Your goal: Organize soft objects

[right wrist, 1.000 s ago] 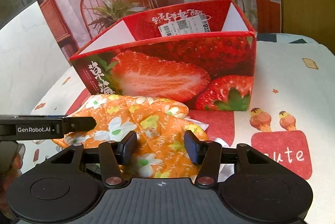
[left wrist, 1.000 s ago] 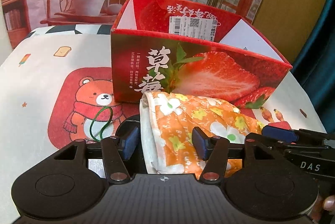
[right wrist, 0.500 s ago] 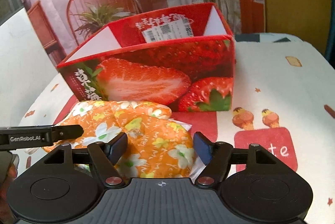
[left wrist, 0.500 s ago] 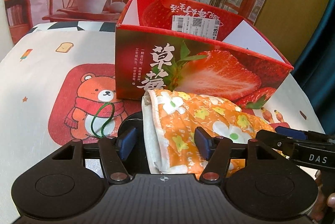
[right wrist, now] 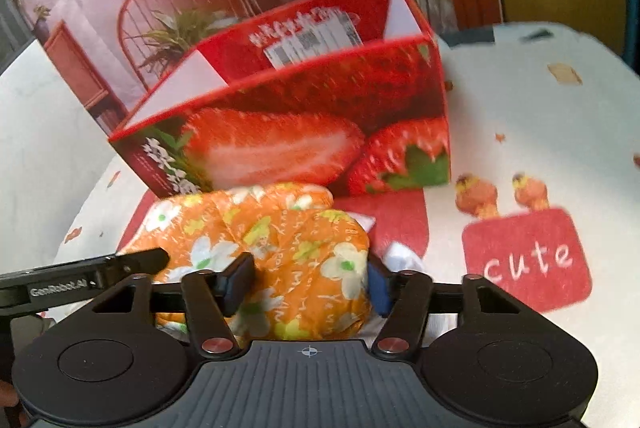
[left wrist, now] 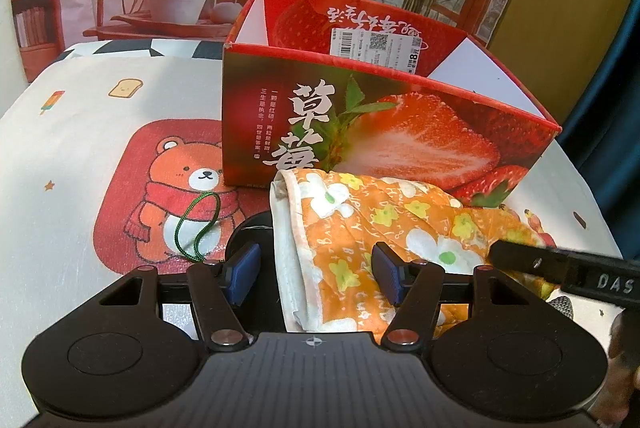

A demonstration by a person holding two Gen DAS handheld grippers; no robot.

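Note:
An orange flowered quilted cloth (left wrist: 360,228) with a white lining lies folded on the table in front of a red strawberry box (left wrist: 380,132), which is open on top. My left gripper (left wrist: 316,274) is open, its blue pads on either side of the cloth's left end. My right gripper (right wrist: 306,282) is open around the cloth's right end (right wrist: 288,252), pads close to the fabric. The box (right wrist: 304,132) stands just behind the cloth. Each gripper's finger shows in the other's view.
A white tablecloth (left wrist: 80,132) with a bear print covers the table. A green cord loop (left wrist: 198,224) lies left of the cloth, beside a dark round object (left wrist: 252,232) partly under it. A printed backdrop stands behind the box.
Both grippers have tilted and shifted around the cloth. The right gripper's jaws have widened and its view has swung left and tilted; it is blurred by motion.

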